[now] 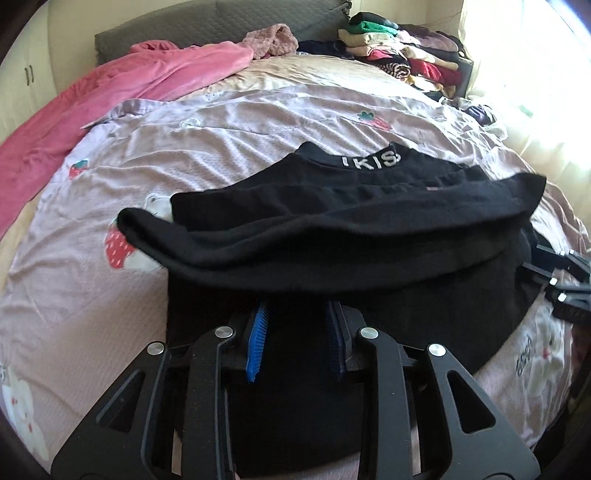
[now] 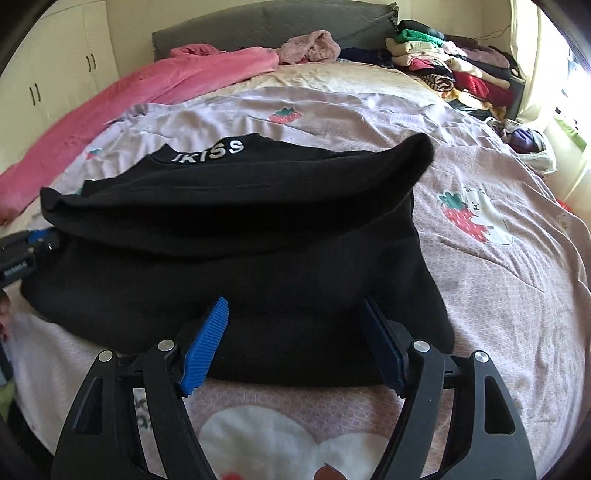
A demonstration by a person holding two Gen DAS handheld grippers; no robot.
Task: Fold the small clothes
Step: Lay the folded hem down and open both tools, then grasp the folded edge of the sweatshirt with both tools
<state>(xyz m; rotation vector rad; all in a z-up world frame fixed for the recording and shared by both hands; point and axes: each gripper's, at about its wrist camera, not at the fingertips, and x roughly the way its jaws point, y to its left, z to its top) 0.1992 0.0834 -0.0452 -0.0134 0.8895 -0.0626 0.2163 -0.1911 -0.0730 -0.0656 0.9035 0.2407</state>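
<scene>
1. Here's the black top (image 1: 332,229), spread flat across the middle of the bed (image 1: 258,122), collar toward the headboard (image 1: 207,29) with white lettering (image 1: 370,162) showing on the neckband.
2. Its sleeves are folded across the chest, forming a thick dark band that runs side to side over the body of the garment.
3. Left gripper (image 1: 298,314) sits over the near hem, blue ribbed pads (image 1: 255,343) parted a moderate way; black fabric lies between and under them, and I cannot tell whether the tips actually touch the cloth.
4. Right gripper (image 2: 295,306) hangs at the near hem too, jaws spread wide with nothing between them, one blue pad (image 2: 205,347) bright, the other in shadow.
5. From the right wrist view, the left gripper peeks in at the far left edge beside the top's side; from the left wrist view the right one shows at the far right edge, blurred.
6. The quilt cover (image 2: 498,258) under it all is pale pink, printed with strawberries (image 2: 466,217) and white bears.
7. A pink blanket (image 1: 122,96) lies bunched along the left side of the bed, up to the headboard.
8. At the far right corner, a pile of folded clothes (image 1: 402,51) in green, cream, red and dark tones.
9. White cupboard doors (image 2: 62,81) stand beyond the bed's left side.
</scene>
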